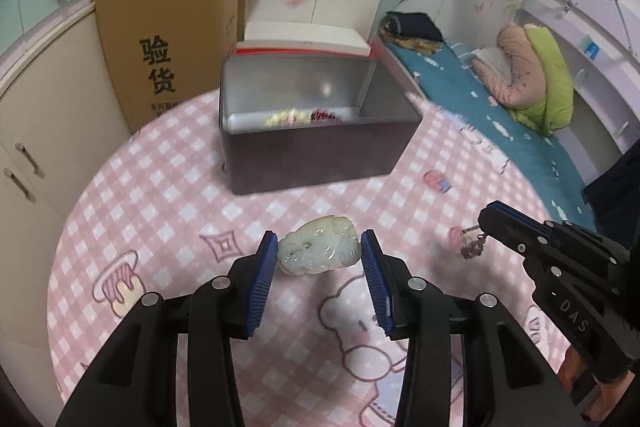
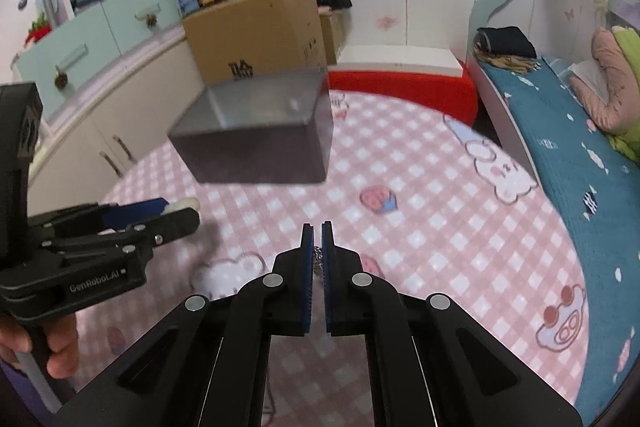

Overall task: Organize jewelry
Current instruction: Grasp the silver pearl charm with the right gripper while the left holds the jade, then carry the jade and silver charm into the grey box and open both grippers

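Note:
A pale green carved jade pendant [image 1: 318, 247] is held between the blue pads of my left gripper [image 1: 319, 247], above the pink checked tablecloth. The pendant tip also shows in the right wrist view [image 2: 185, 205], where the left gripper [image 2: 176, 215] is at the left. My right gripper [image 2: 317, 229] is shut on a thin silver chain [image 2: 318, 259]; in the left wrist view the right gripper [image 1: 486, 219] is at the right with the chain and its charm [image 1: 474, 241] hanging from it. An open dark box [image 1: 312, 125] with beaded jewelry [image 1: 300, 115] inside stands beyond both grippers.
The round table has a pink checked cloth [image 1: 168, 211]. A large cardboard box [image 1: 168, 39] and cream cabinets [image 1: 44, 115] stand to the left. A bed with a blue cover [image 1: 500, 115] lies to the right. A red and white box [image 2: 404, 83] sits behind the dark box [image 2: 256, 131].

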Demonstrator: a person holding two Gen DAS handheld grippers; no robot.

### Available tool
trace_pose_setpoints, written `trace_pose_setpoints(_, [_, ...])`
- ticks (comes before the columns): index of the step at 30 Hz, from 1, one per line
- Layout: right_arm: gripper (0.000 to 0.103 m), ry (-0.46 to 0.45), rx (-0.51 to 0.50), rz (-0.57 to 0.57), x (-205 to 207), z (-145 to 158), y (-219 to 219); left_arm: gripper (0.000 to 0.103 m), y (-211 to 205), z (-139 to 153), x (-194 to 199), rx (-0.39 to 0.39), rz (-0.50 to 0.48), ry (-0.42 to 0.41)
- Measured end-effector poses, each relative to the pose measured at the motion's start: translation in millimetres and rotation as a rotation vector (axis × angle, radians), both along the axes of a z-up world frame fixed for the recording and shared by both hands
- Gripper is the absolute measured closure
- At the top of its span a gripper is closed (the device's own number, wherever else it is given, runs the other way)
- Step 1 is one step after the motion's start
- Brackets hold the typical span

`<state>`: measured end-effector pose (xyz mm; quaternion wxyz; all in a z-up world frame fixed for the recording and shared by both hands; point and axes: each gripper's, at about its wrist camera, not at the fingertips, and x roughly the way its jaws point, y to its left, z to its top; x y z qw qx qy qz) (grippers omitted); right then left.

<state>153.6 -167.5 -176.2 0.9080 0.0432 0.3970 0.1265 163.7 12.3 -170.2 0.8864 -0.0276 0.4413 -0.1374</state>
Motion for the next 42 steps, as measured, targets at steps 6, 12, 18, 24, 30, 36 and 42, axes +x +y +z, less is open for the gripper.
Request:
trace_pose_setpoints(6, [0.099,-0.055,0.008,0.019,13.1,30.0,4.9,0.062,0.4,30.3,9.4,-0.026,-0.014,-0.053])
trace_pose_setpoints(12, [0.099,-0.108,0.025,0.049,36.9,63.7,16.2,0.062,11.2,58.0,34.7,-0.069,-0.011,-0.081])
trace_pose_setpoints(18, [0.099,-0.106,0.057,0.076,71.2,77.1,31.0,0.062,19.5,65.2,71.6,-0.072,0.011,-0.063])
trace_pose_setpoints(24, [0.099,-0.068,0.066,0.091,105.1,65.9,45.9,0.062,23.3,47.0,105.6,-0.039,0.036,-0.009])
trace_pose_setpoints(30, [0.099,-0.009,0.068,0.088,126.9,38.9,52.5,0.062,17.5,26.6,120.1,0.0,0.043,0.021])
trace_pose_setpoints(36, [0.099,0.026,0.072,0.075,134.8,19.7,47.8,0.062,7.6,18.8,121.5,0.048,0.039,0.019])
trace_pose_setpoints(42, [0.099,0.047,0.08,0.071,137.0,10.4,44.8,0.062,0.5,16.1,120.9,0.064,0.038,0.013])
